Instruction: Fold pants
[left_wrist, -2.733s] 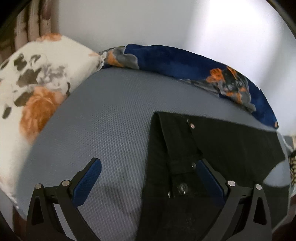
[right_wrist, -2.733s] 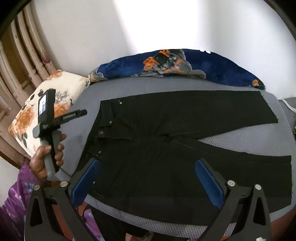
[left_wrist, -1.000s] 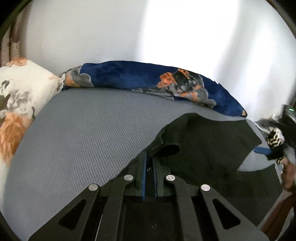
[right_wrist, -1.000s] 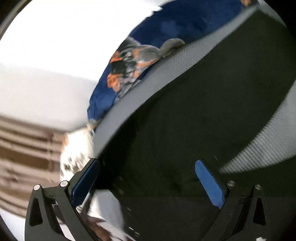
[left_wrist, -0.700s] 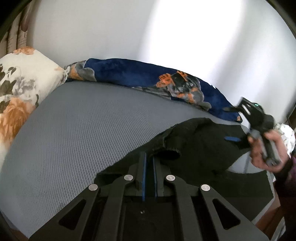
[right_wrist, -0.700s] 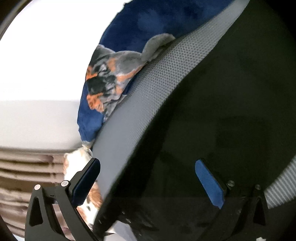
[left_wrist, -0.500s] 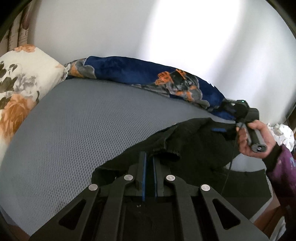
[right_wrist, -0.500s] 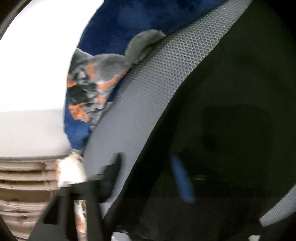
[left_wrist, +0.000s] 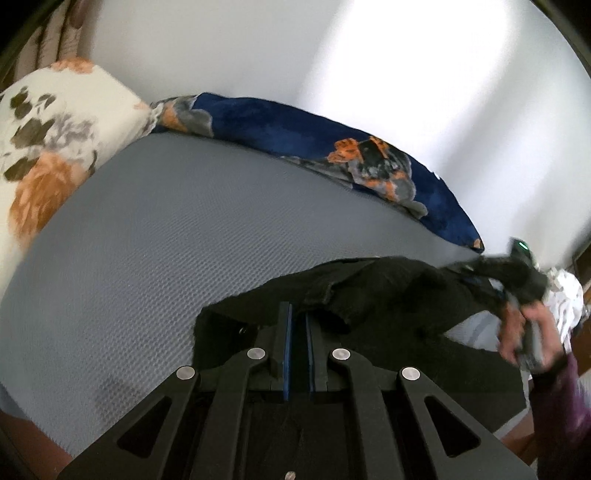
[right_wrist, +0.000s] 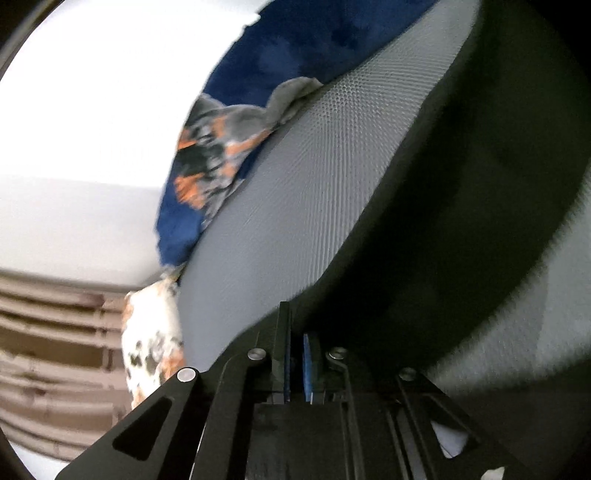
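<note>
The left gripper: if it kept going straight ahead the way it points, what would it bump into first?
Probably the bunched black fabric pants, which the left gripper already pinches. Past that fold lies the grey textured mattress, though depth is hard to judge here.

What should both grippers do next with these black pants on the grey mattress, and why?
Probably lift both ends together and carry the far half over the near half. The left gripper is shut on the pants near the waist, and the right gripper has just clamped the dark cloth too. The fabric lies bunched and uneven on the mattress, so an even lift should flatten it.
</note>
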